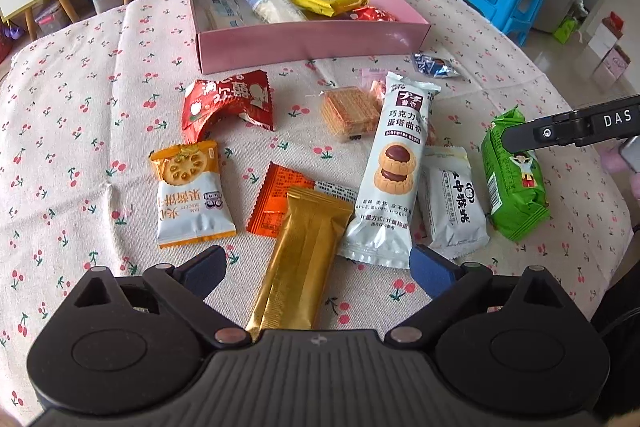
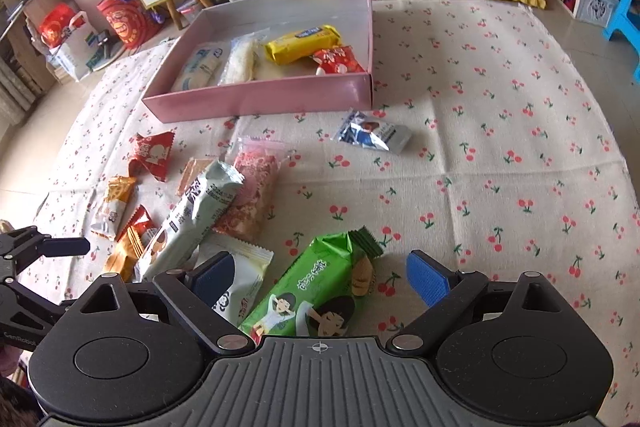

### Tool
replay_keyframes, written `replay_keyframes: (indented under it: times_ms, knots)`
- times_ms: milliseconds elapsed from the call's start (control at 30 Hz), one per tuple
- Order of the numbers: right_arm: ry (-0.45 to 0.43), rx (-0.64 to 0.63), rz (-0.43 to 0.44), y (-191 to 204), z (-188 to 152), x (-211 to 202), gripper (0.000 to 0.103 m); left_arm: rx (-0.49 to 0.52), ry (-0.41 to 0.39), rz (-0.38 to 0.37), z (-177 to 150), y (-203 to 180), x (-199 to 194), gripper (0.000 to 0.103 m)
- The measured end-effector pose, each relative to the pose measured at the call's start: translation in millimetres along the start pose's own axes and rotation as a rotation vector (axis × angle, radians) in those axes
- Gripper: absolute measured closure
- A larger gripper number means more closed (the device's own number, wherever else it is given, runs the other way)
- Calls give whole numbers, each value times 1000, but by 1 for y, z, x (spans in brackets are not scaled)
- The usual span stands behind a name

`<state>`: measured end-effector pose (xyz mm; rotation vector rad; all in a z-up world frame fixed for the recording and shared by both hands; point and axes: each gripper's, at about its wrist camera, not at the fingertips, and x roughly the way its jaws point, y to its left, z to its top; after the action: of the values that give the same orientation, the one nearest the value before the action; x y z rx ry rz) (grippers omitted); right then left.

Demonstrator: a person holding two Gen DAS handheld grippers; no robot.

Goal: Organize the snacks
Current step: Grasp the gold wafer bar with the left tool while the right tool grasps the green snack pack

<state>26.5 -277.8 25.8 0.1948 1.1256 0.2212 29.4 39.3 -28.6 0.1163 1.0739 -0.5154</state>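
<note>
Left gripper (image 1: 316,267) being held wide apart over the gold packet (image 1: 298,259), nothing gripped, right gripper (image 2: 320,277) being held spread around the green packet (image 2: 310,291), not clamped, pink box (image 2: 260,99) being seen beyond, four snacks lying inside, other packets being left scattered on the cherry-print cloth (image 2: 500,147).

The long white cookie pack (image 1: 394,163) carries "巧克力" and "蛋塔曲奇" in dark print above its picture of two tarts, with smaller lines lower down too fine to read. On the arm of the right claw (image 1: 520,139) white letters spell "DAS". From the right wrist view, "GenRobot" runs along the black body of the left claw (image 2: 60,247), partly cut by the edge. The other wrappers bear Chinese characters, upside down or too crumpled to make out
</note>
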Motion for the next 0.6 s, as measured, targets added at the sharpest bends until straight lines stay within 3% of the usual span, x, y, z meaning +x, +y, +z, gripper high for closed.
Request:
replay_keyframes:
  times_ms: [233, 333, 600]
  knots:
    - [88, 87, 19, -7, -9, 15, 9, 16, 59, 10, -4, 0, 10, 23]
    - [109, 104, 24, -8, -11, 19, 9, 23, 58, 21, -4, 1, 10, 27]
    - [135, 106, 22, -5, -17, 26, 8, 50, 56, 55, -3, 1, 9, 50]
